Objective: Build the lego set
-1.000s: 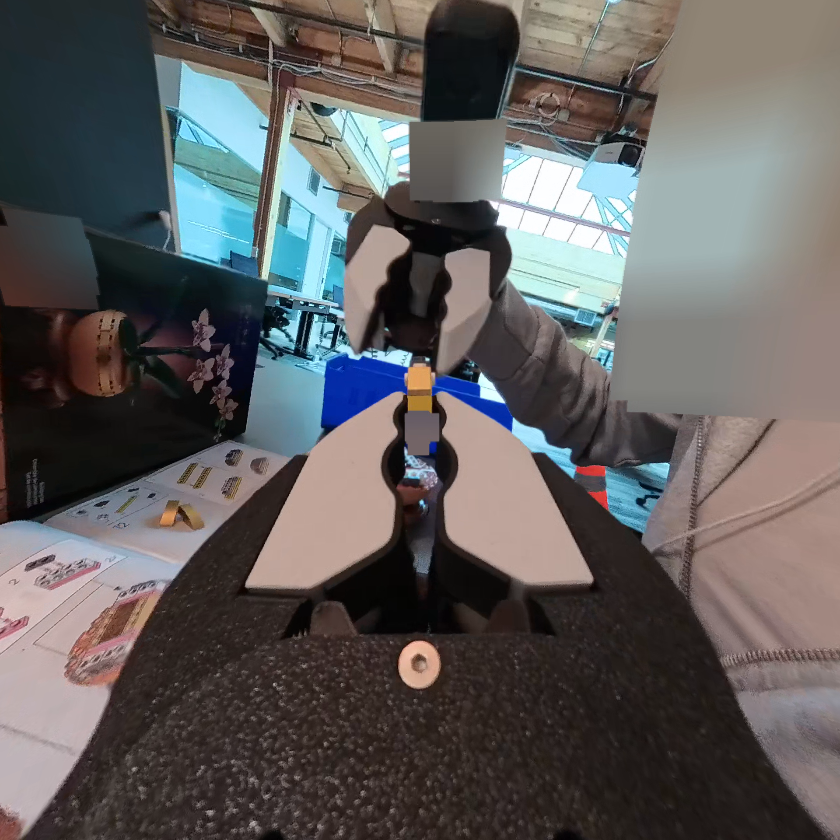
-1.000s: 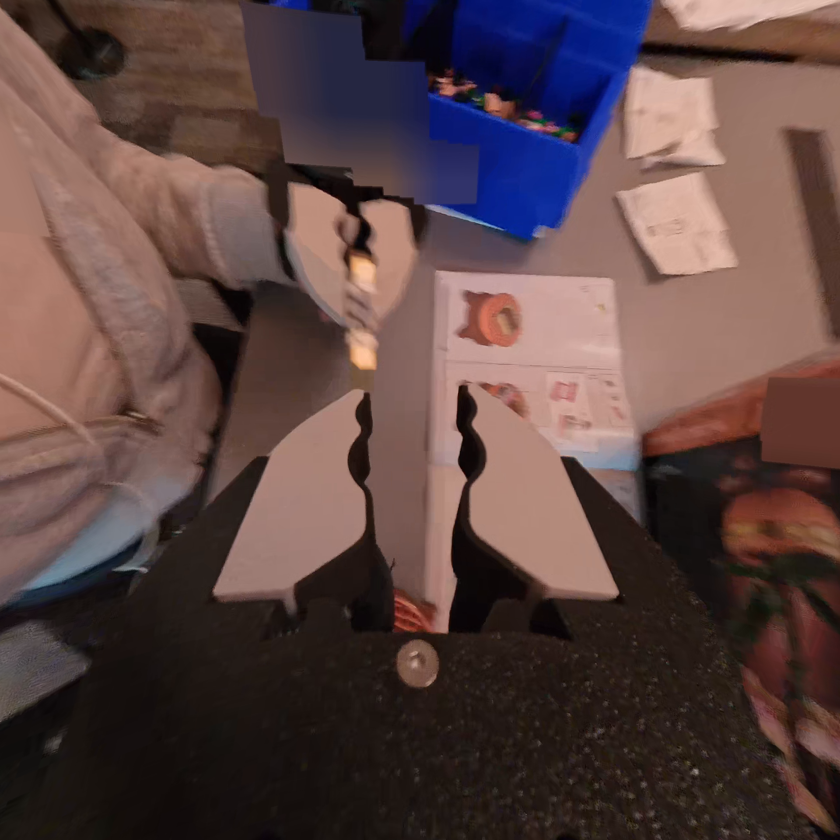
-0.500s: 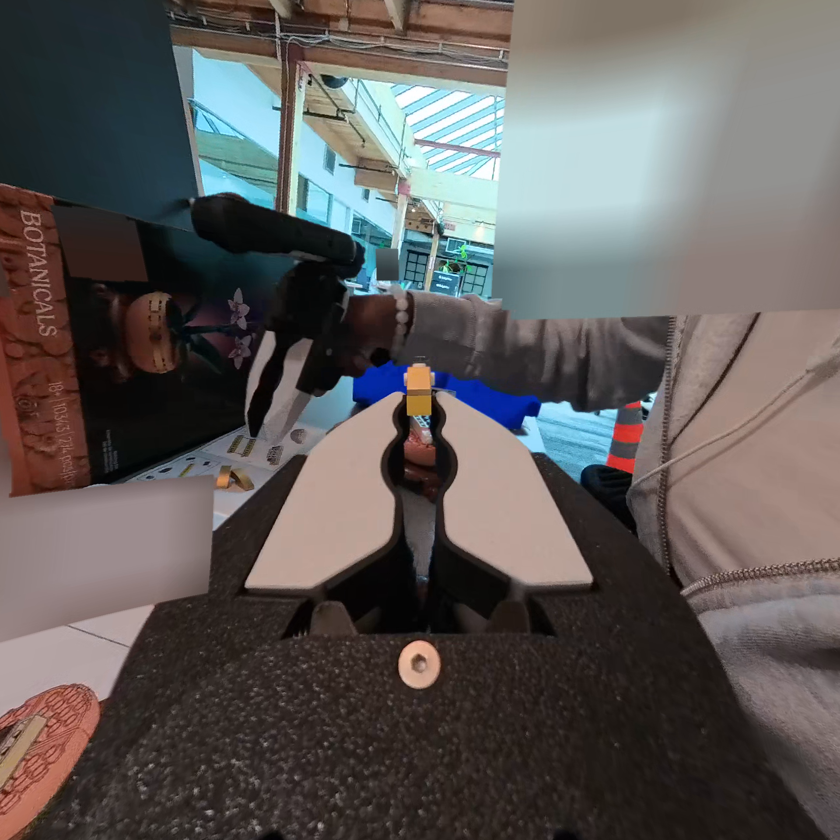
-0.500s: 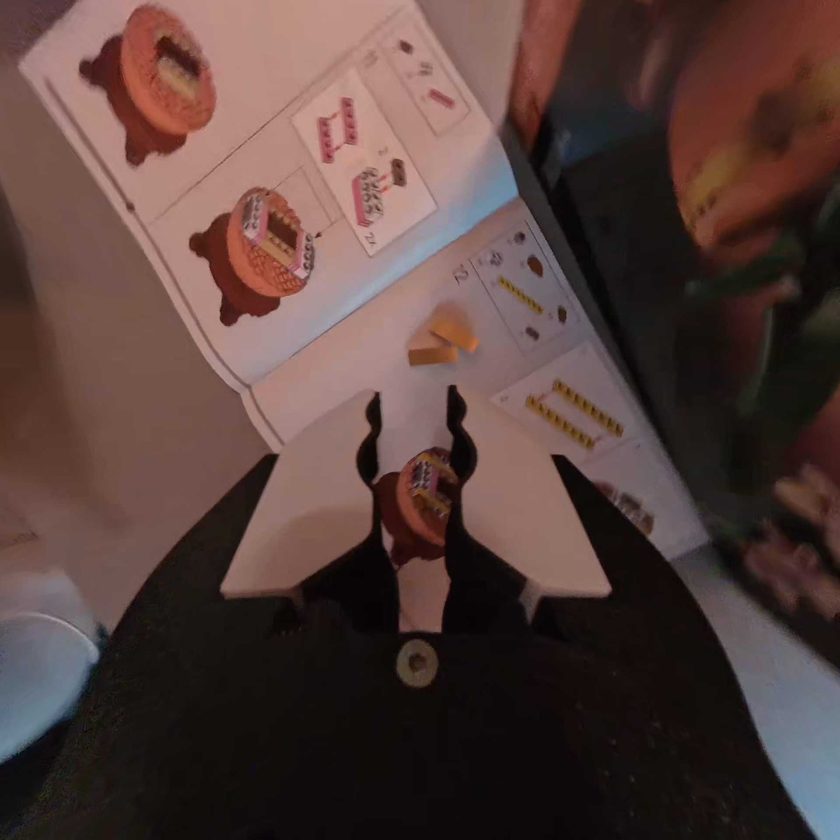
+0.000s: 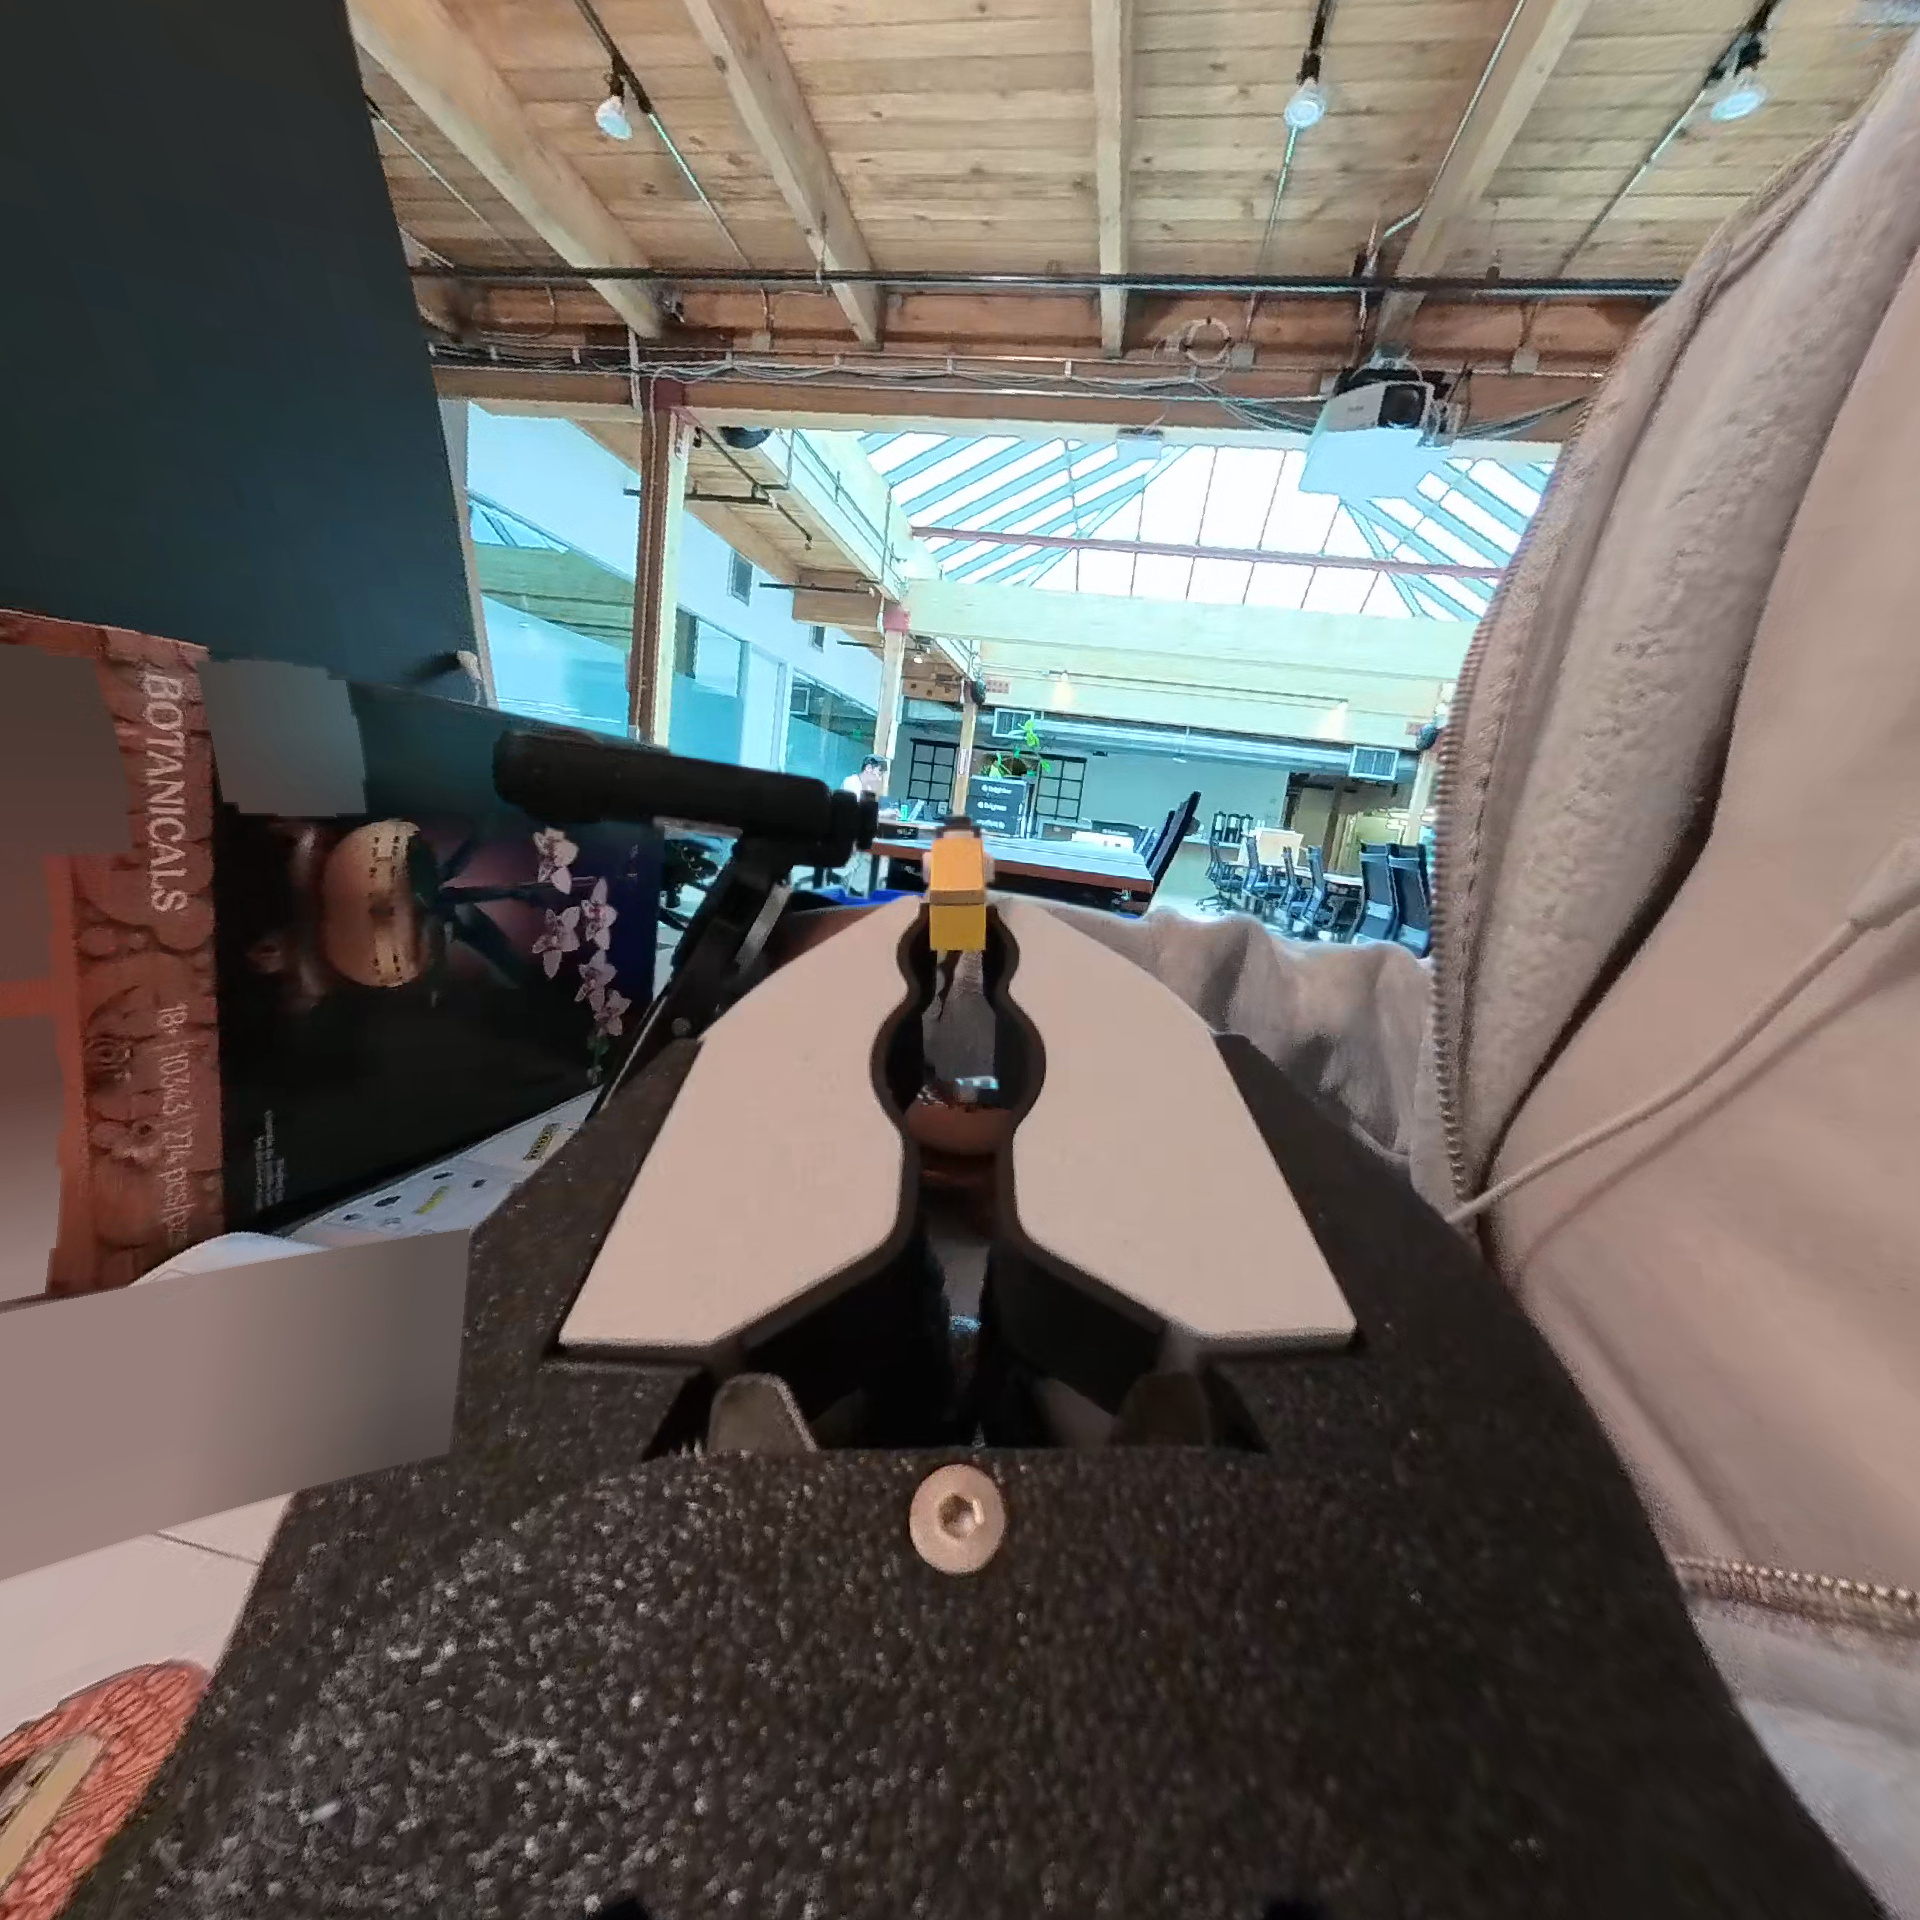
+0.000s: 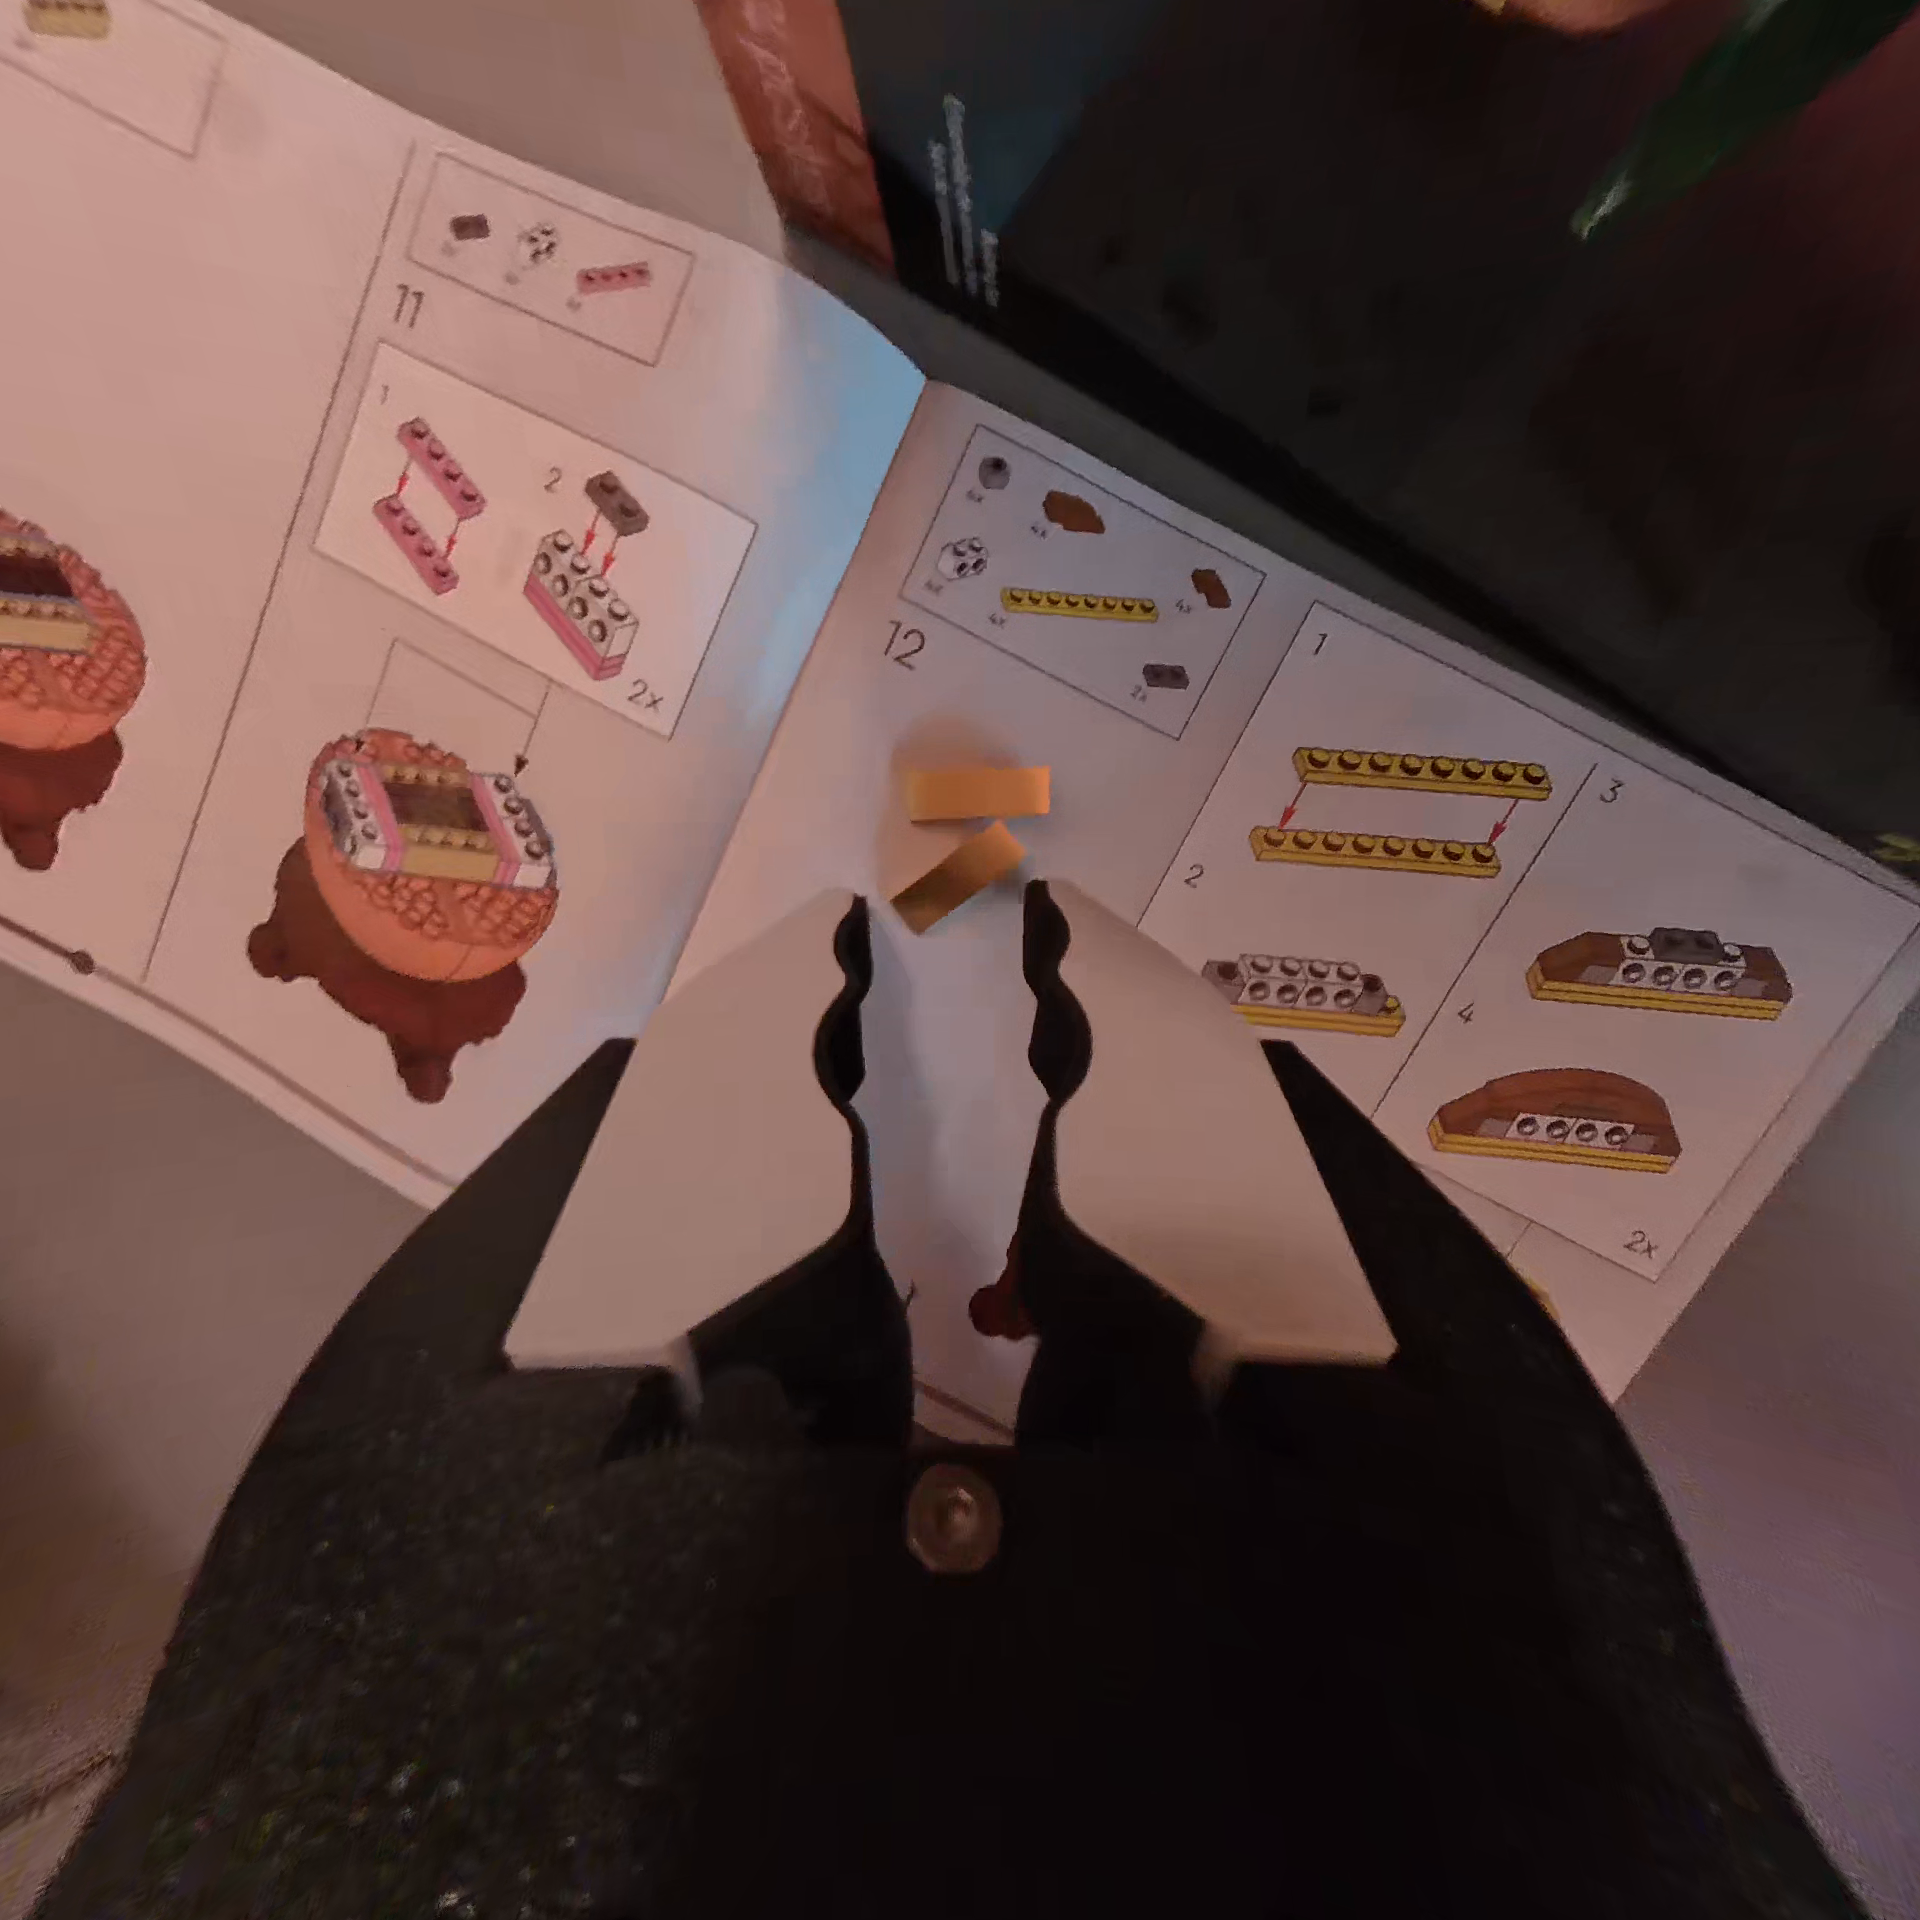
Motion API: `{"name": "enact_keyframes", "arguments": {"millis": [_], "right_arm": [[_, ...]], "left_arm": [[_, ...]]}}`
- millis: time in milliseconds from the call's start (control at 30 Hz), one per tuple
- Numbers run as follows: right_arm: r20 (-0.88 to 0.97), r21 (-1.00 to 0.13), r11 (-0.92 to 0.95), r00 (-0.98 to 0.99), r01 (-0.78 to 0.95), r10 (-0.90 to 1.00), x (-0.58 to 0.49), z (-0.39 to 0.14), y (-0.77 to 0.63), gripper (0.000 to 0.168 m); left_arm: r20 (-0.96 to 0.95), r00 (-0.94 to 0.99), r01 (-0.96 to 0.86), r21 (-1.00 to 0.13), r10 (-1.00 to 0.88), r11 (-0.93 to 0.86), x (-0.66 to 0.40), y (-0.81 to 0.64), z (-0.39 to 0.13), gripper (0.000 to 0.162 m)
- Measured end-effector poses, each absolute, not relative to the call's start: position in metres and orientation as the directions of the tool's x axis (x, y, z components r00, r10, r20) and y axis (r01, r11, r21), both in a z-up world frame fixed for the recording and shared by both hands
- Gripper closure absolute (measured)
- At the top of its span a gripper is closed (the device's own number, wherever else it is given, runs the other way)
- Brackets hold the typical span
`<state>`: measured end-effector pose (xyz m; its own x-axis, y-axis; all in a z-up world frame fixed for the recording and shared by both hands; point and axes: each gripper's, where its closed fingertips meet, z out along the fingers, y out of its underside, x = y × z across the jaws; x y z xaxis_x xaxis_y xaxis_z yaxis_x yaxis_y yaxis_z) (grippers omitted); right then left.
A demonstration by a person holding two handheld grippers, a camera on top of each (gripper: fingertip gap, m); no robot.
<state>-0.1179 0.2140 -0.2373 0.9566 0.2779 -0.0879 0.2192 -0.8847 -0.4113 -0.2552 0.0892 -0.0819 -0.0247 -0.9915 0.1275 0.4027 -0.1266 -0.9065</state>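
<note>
My left gripper (image 5: 957,920) is shut on a small stack of yellow and tan lego pieces (image 5: 957,902), held up in the air at its tips. My right gripper (image 6: 945,904) is open and points down at the open instruction booklet (image 6: 582,644). Two loose tan flat pieces lie on the page: one (image 6: 979,795) just beyond the tips, the other (image 6: 961,873) between them. In the left wrist view the right gripper's black handle (image 5: 665,790) shows to the left; its fingers are hidden behind my left gripper.
The dark lego box (image 5: 416,935) stands at the back left, right behind the booklet (image 6: 1351,229). A person's grey hoodie (image 5: 1662,935) fills the right. A salmon-coloured round pot shape (image 5: 62,1766) shows at the bottom left corner. Grey table (image 6: 156,1247) lies beside the booklet. Across from one pair of fingers to the other is roughly 25 centimetres. My right gripper's tips are some 15 centimetres from the salmon-coloured round pot shape (image 5: 62,1766).
My right gripper swung from in front of the left gripper down to the booklet and closed in on the two tan pieces, staying open. My left gripper keeps its hold.
</note>
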Motion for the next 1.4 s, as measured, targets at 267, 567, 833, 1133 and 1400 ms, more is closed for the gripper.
{"name": "enact_keyframes", "arguments": {"millis": [267, 567, 833, 1133, 1400], "right_arm": [[-0.085, -0.409, -0.815, 0.872, 0.410, 0.481, -0.122, -0.225, 0.196, 0.161], [-0.385, -0.669, -0.580, 0.451, 0.465, 0.805, -0.178, -0.120, 0.133, 0.161], [-0.269, -0.631, -0.293, 0.151, 0.718, 0.951, -0.194, -0.068, 0.076, 0.161], [-0.232, -0.526, -0.228, 0.120, 0.819, 0.965, -0.190, -0.038, 0.072, 0.161], [-0.204, -0.459, -0.210, 0.127, 0.863, 0.971, -0.184, -0.031, 0.066, 0.161]], "left_arm": [[0.176, -0.013, 0.400, -0.901, -0.984, -0.167, -0.257, 0.097, -0.085, 0.155], [0.396, -0.194, 0.374, -0.816, -0.898, -0.441, -0.254, 0.100, -0.091, 0.155], [0.451, -0.244, 0.323, -0.797, -0.858, -0.511, -0.233, 0.088, -0.077, 0.155], [0.364, -0.233, 0.309, -0.851, -0.902, -0.424, -0.207, 0.070, -0.042, 0.155], [0.319, -0.225, 0.288, -0.881, -0.921, -0.375, -0.202, 0.066, -0.033, 0.155]]}}
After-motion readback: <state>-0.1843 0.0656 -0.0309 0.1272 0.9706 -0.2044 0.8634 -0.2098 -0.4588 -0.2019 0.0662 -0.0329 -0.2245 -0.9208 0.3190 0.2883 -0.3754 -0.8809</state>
